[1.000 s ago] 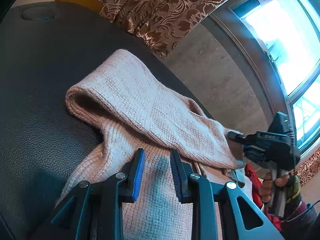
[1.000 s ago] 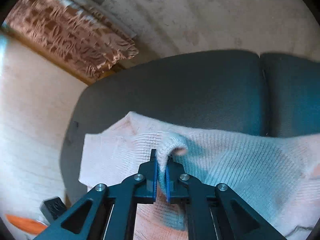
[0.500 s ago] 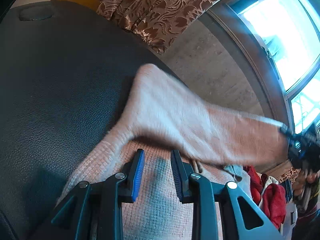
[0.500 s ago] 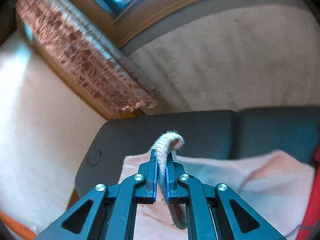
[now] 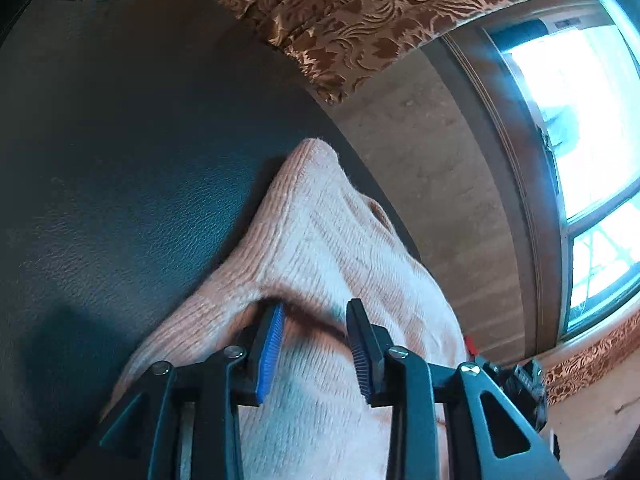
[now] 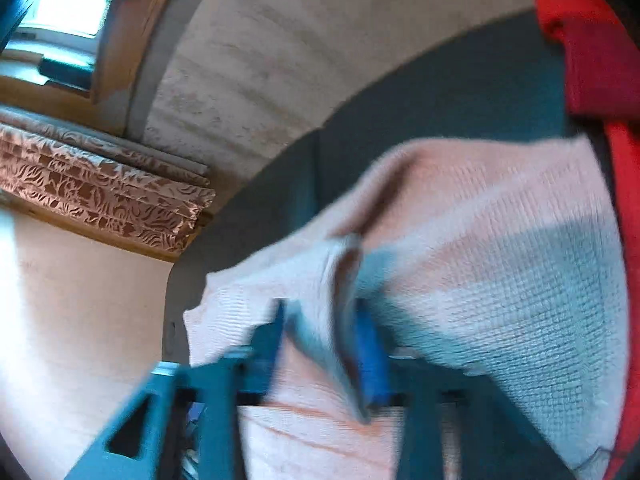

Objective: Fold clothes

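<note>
While the pale pink ribbed knit sweater lies spread over the dark leather-textured surface, the left tool sits low over the knit with its two blue-padded fingers standing apart, bare fabric showing between them and a fold of the sweater rising just ahead of the tips. From that side the garment runs up to a narrow point near the far edge of the dark surface, close under the brown floral curtain and the bright window. Over on the other side the right tool is blurred, but its fingers look spread with a loose flap of the pink knit hanging in the gap; whether either pad actually touches the flap I cannot tell. The rest of the sweater stretches away to the right of that tool, its edge lying against a red cloth bunched at the side of the dark surface. A grey plastered wall stands behind it all.
</note>
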